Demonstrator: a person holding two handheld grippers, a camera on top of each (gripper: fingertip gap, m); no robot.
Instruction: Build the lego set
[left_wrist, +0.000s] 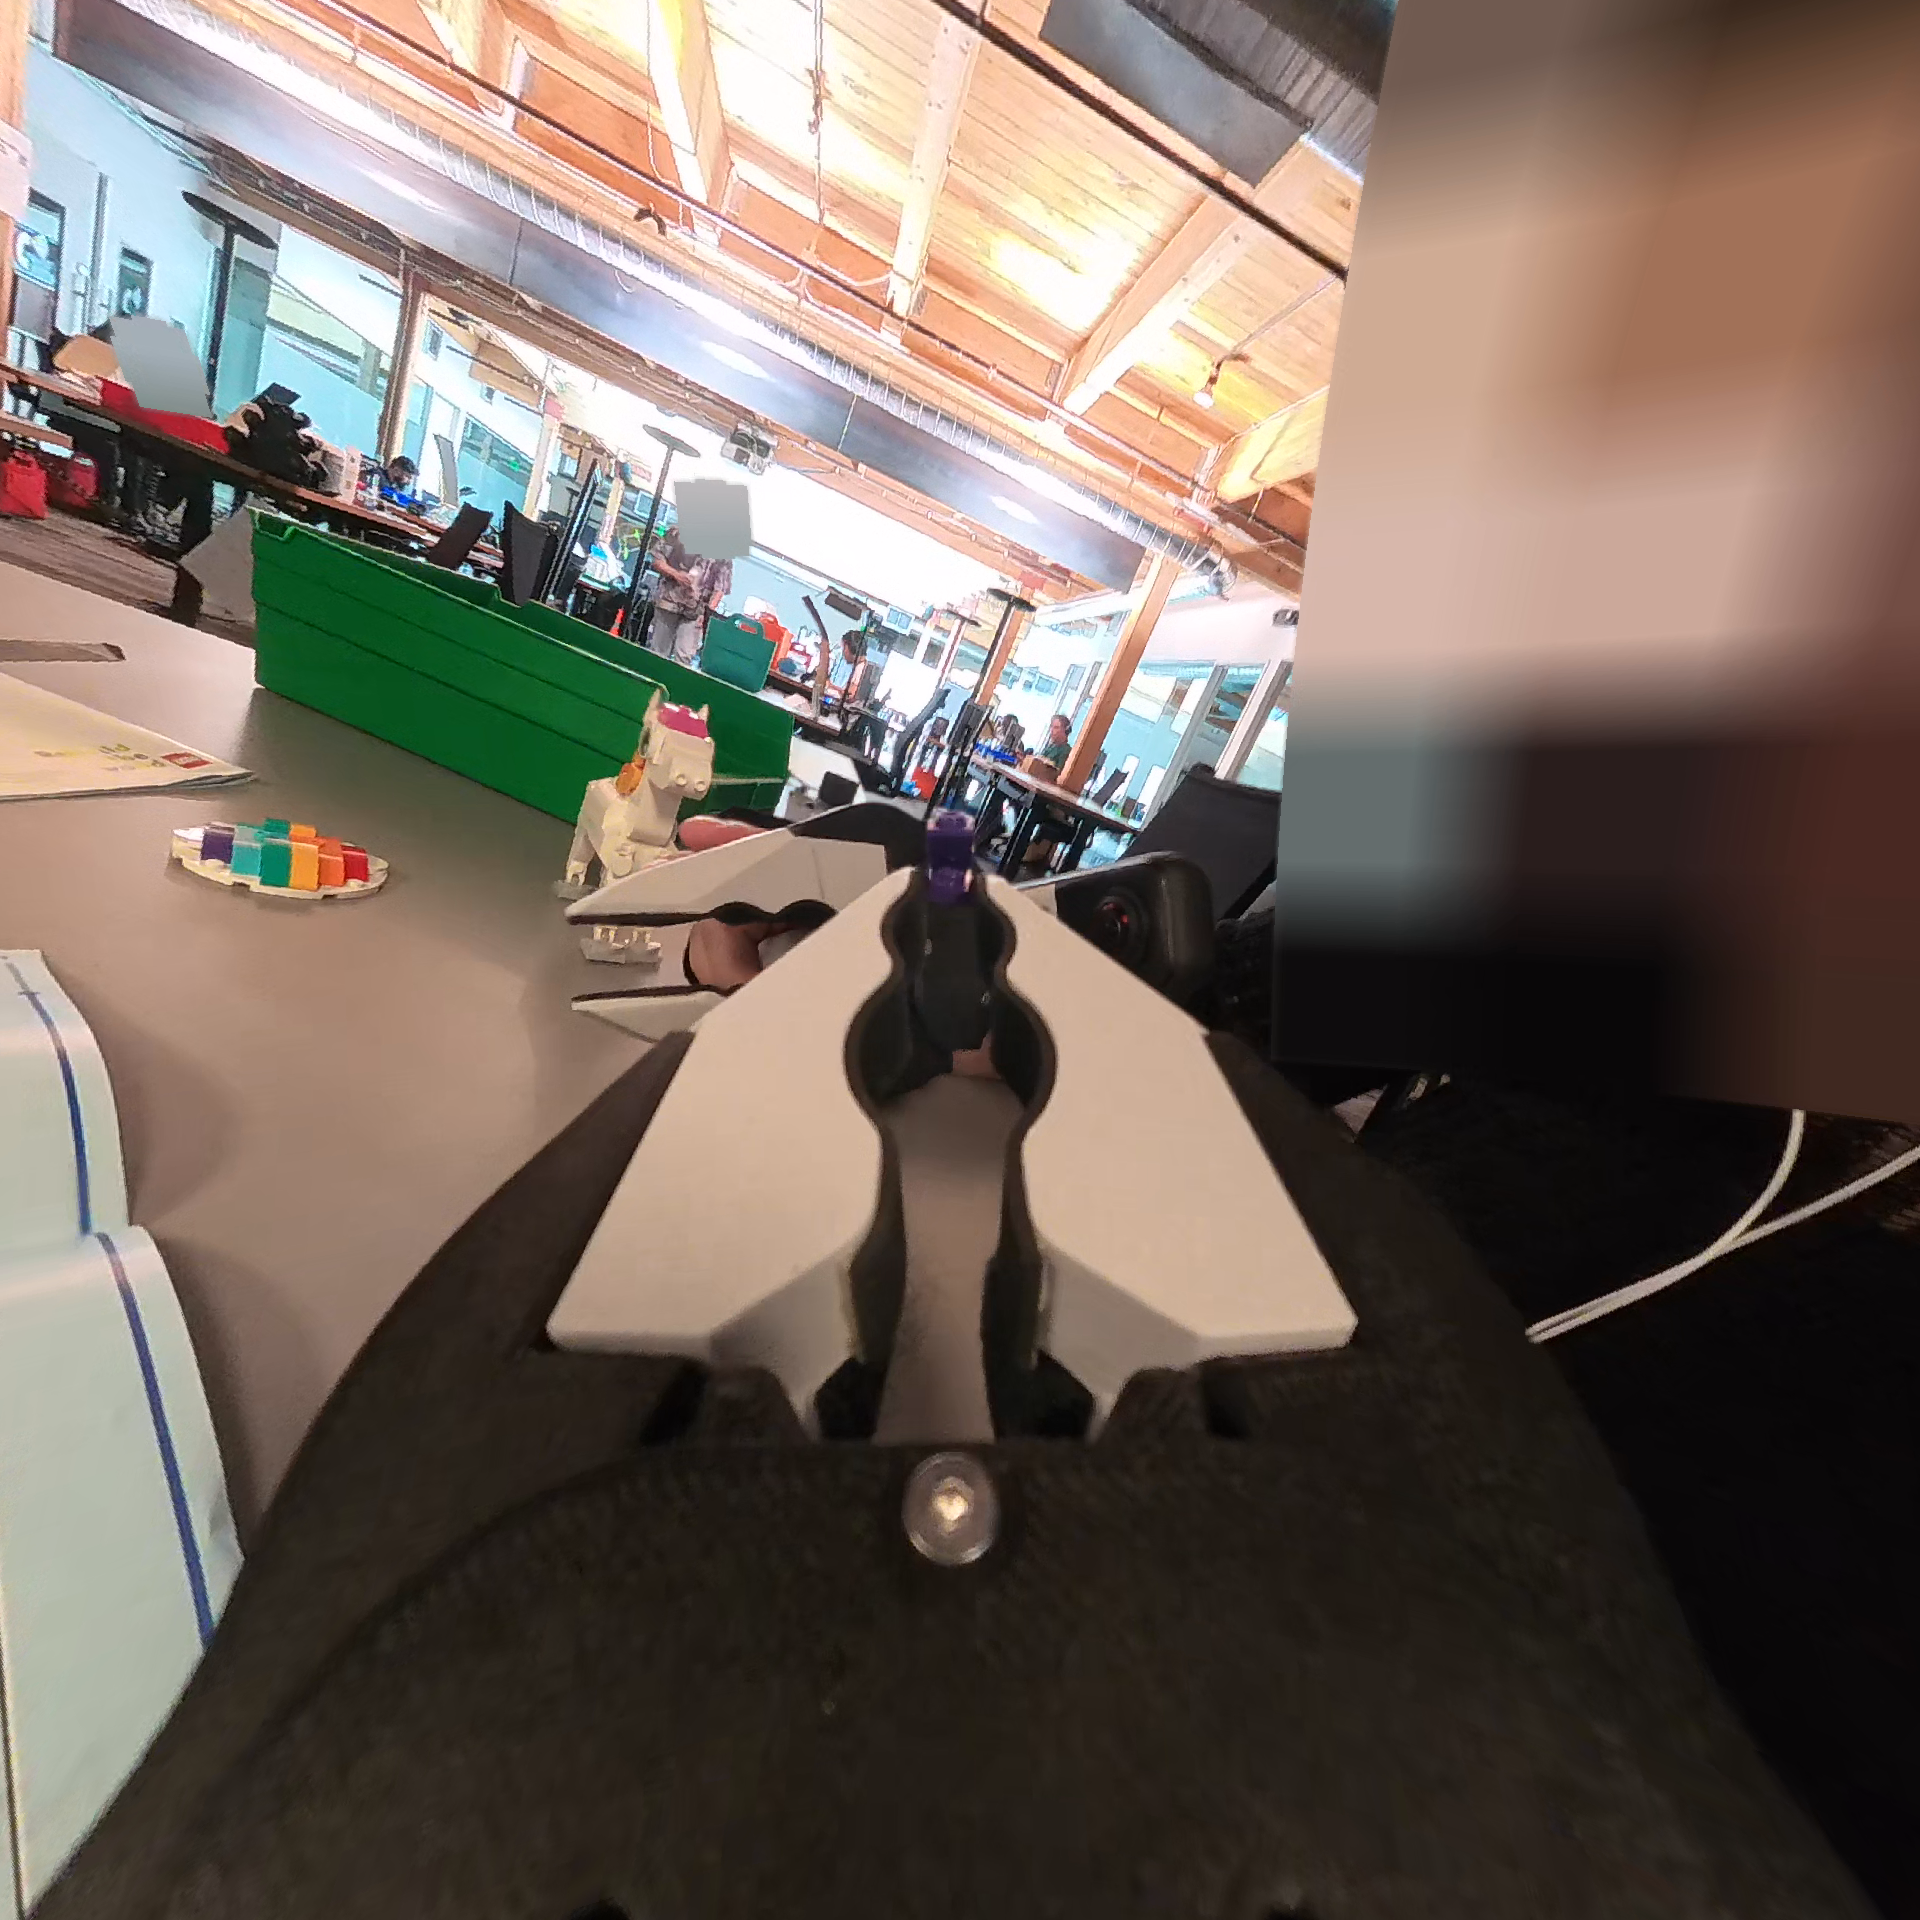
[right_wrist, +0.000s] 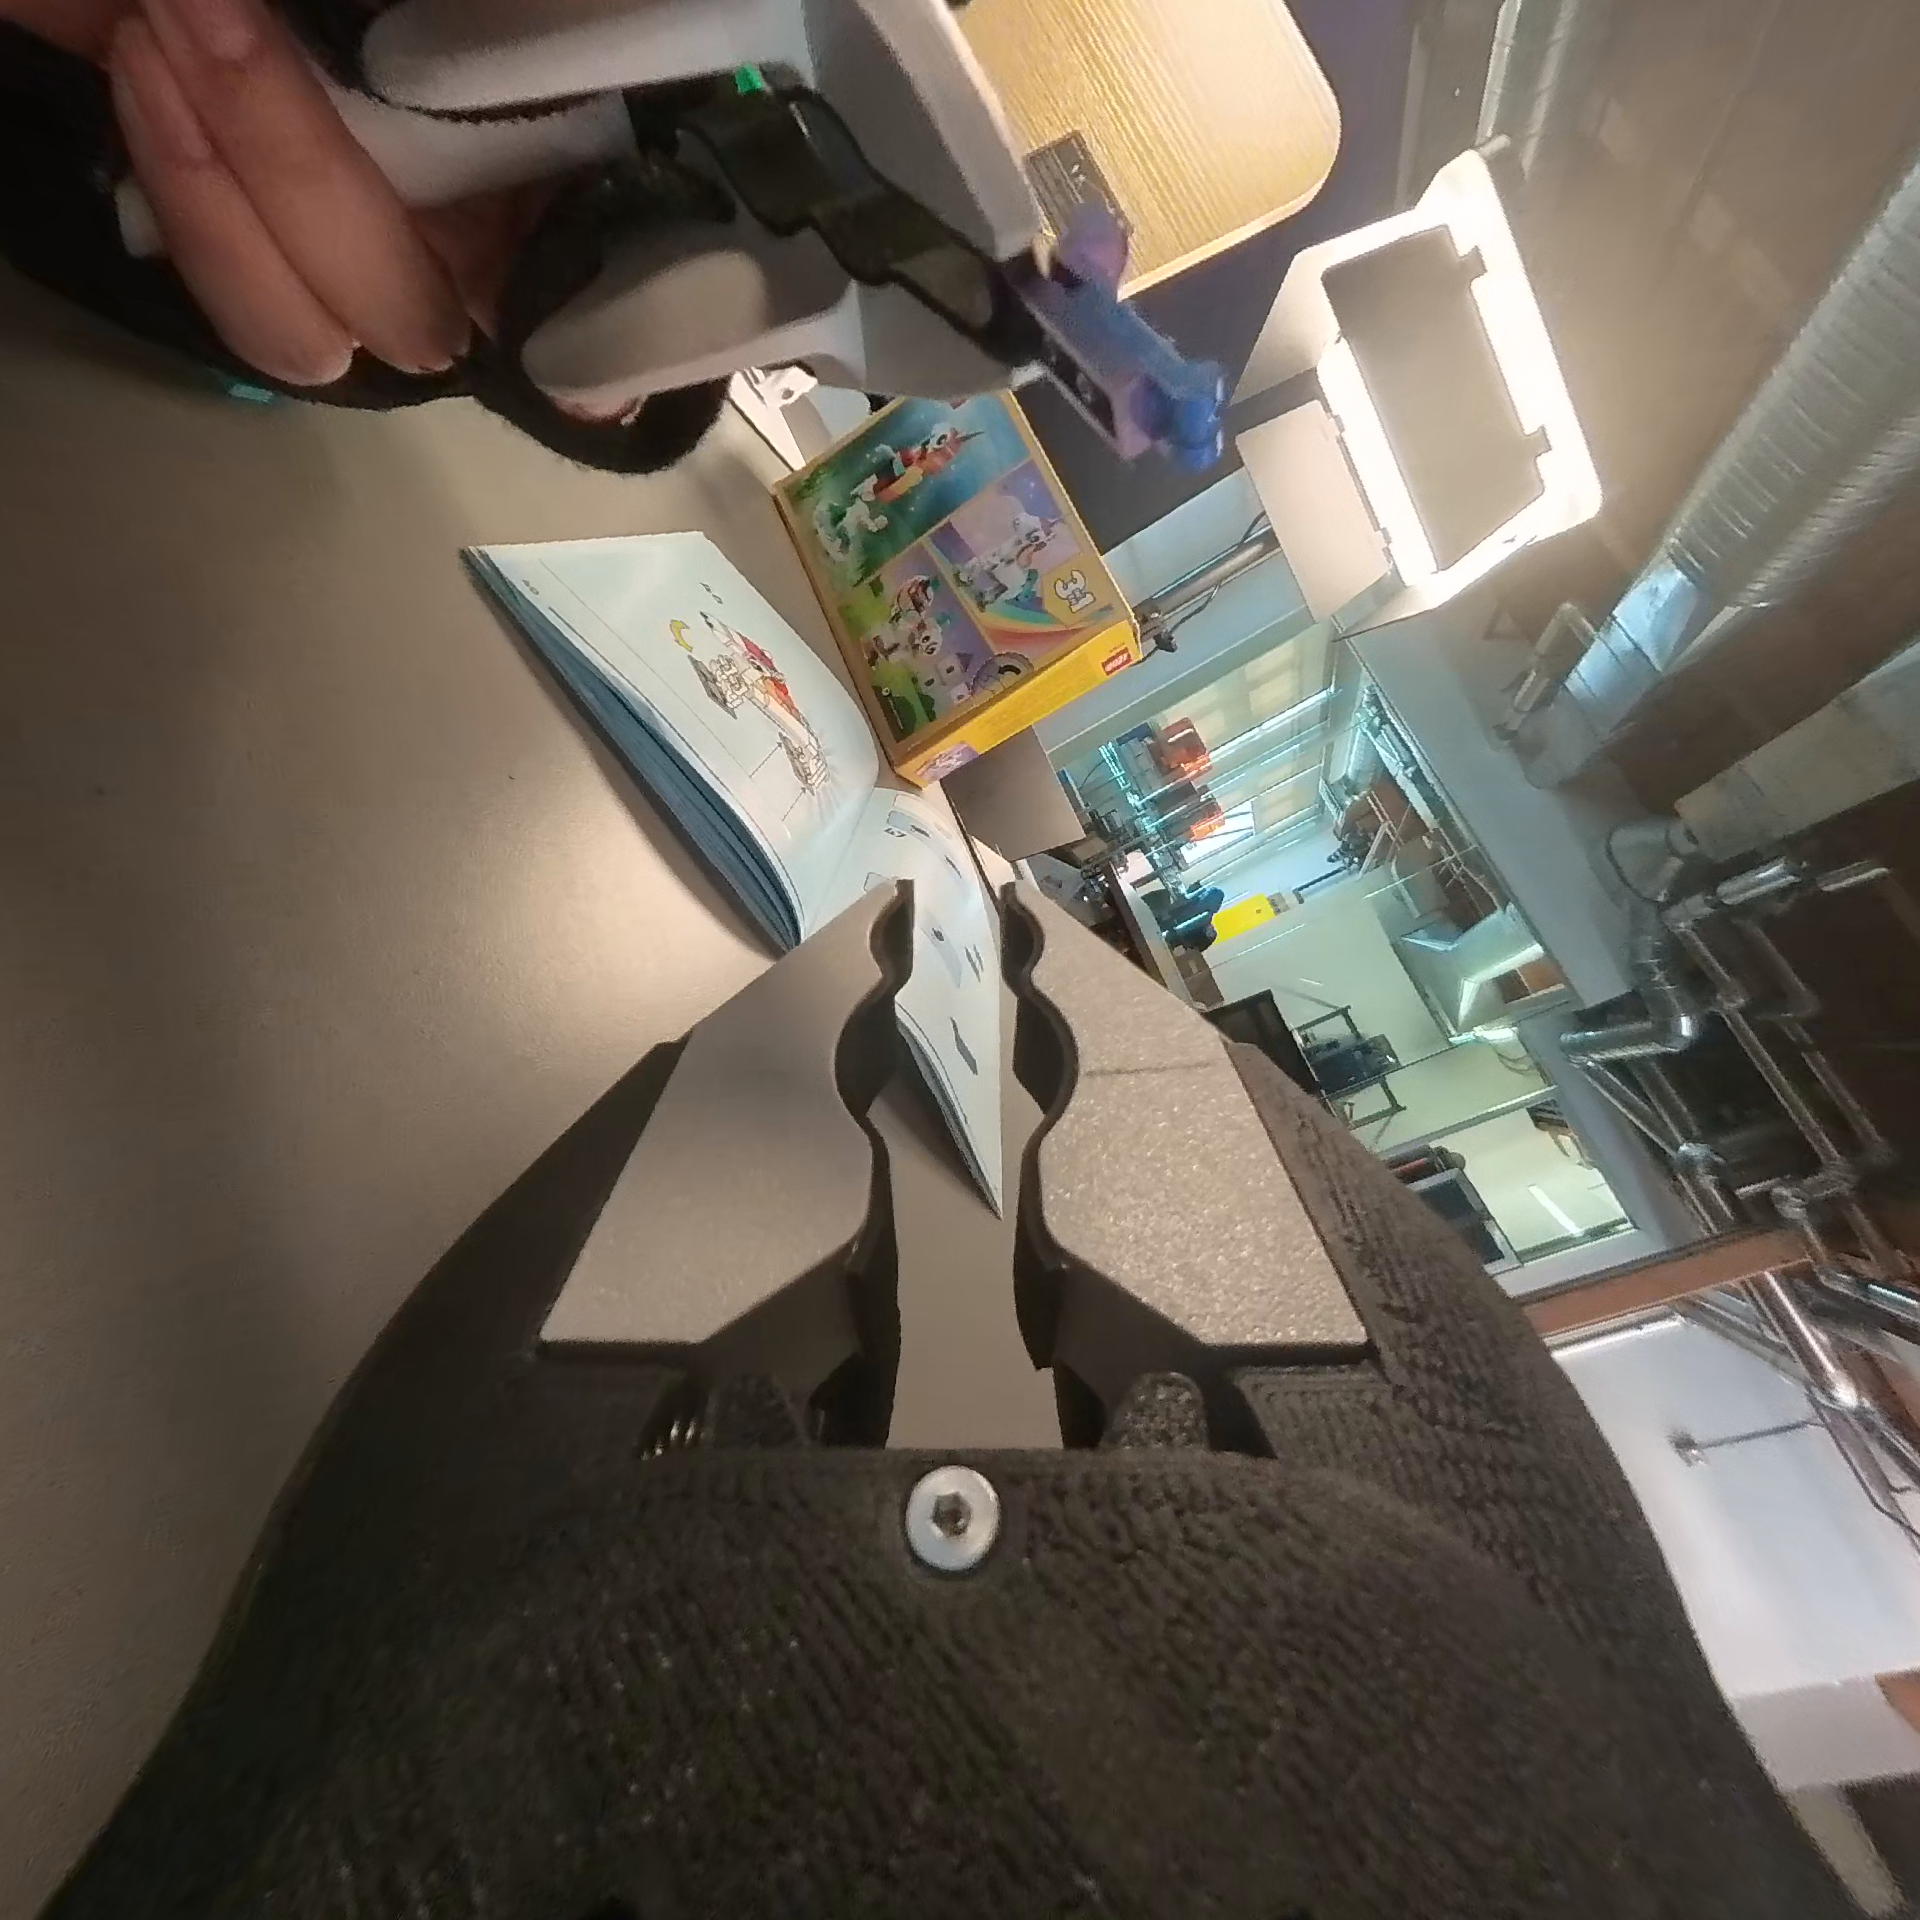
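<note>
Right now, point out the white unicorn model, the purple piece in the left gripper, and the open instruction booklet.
white unicorn model (left_wrist: 652, 808): left wrist view, on its white body.
purple piece (left_wrist: 948, 860): left wrist view, on the part above the left gripper's (left_wrist: 948, 891) fingertips.
open instruction booklet (right_wrist: 717, 665): right wrist view, on the upper printed page.

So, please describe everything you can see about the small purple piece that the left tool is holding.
The purple piece is a small plastic assembly pinched between the tips of the left tool, which is shut on it. In the left wrist view only its studded purple end sticks out above the tips. The right wrist view shows it longer: purple bricks with a blue strip along one side, reaching out past the white fingers into open air. It is lifted off the table, and only the tool touches it.
</note>
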